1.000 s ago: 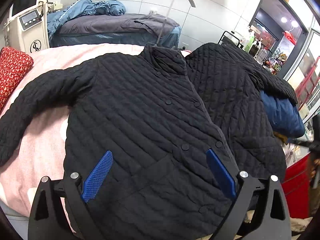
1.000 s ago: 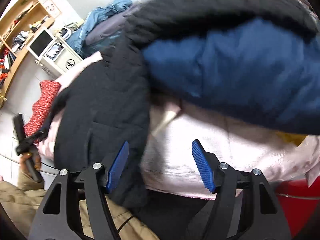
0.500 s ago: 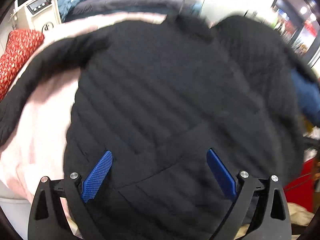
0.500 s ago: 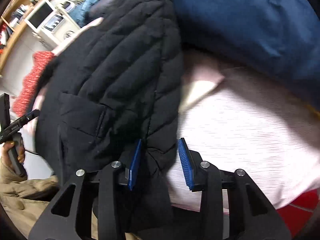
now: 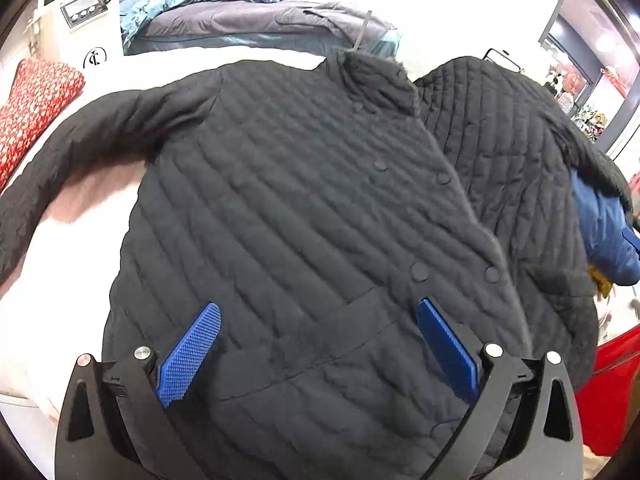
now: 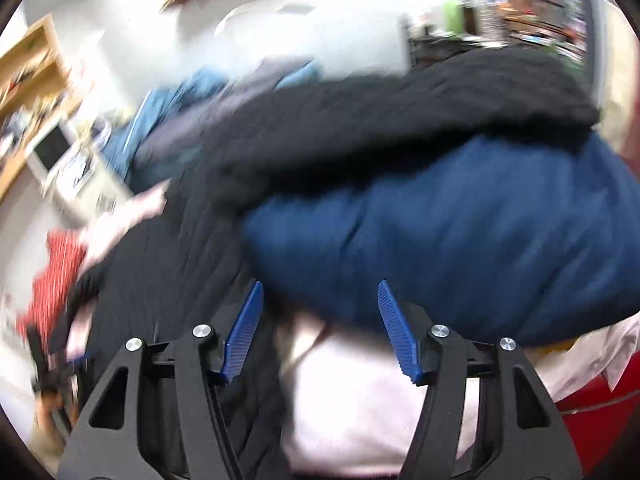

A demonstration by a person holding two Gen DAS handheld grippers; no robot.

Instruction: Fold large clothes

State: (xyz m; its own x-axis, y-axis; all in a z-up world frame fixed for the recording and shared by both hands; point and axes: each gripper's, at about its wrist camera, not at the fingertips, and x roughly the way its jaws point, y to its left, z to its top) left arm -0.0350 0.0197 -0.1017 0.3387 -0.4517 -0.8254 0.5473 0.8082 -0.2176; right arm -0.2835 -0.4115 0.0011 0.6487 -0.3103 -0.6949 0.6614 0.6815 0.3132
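Both the left gripper (image 5: 318, 344) and right gripper (image 6: 320, 330) gape empty, the right's jaws just reopened; the black quilted jacket (image 5: 304, 216), its right half piled on the blue garment (image 6: 460, 236), may fold crooked.

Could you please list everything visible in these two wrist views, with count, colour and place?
quilted jacket: one, black, spread front-up on the bed.
bed cover: one, pink, under the jacket.
padded garment: one, dark blue, under the jacket's far sleeve.
cushion: one, red patterned, left bed edge.
bedding heap: grey and light blue, on the bed behind.
white machine: one, far left.
left gripper: open above the hem.
right gripper: open, empty, jaws just widened.
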